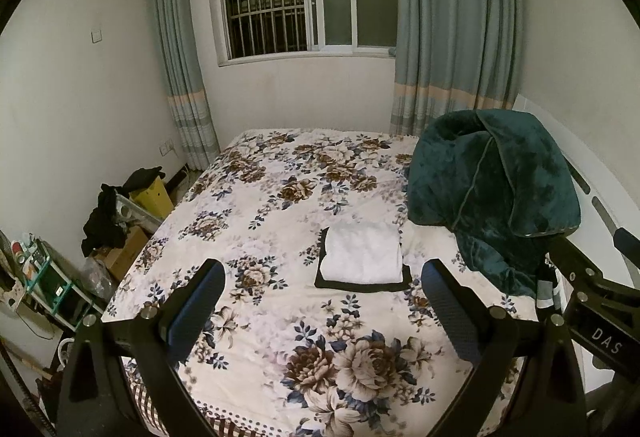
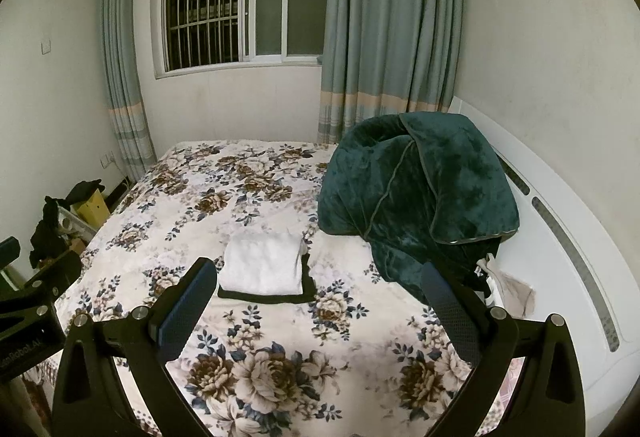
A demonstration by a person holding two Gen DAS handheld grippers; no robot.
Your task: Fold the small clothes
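Folded white cloth (image 1: 362, 255), flat, squarish, fold edge nearest

White folded garment (image 1: 362, 255): soft, fluffy, matt cloth is being shown.
Black folded garment (image 1: 406, 275): flat, matt fabric is being shown beneath the white one.
Floral bedspread (image 1: 280, 197): smooth printed cloth is being seen.
Dark green blanket (image 1: 496, 177): plush velvety pile with a slight sheen is being displayed.
Left gripper (image 1: 324, 307): matt black frame, shiny metal pins, and dimpled blue pads (image 1: 198, 311) are being shown.
Right gripper (image 2: 320, 307): the same finishes are being shown.
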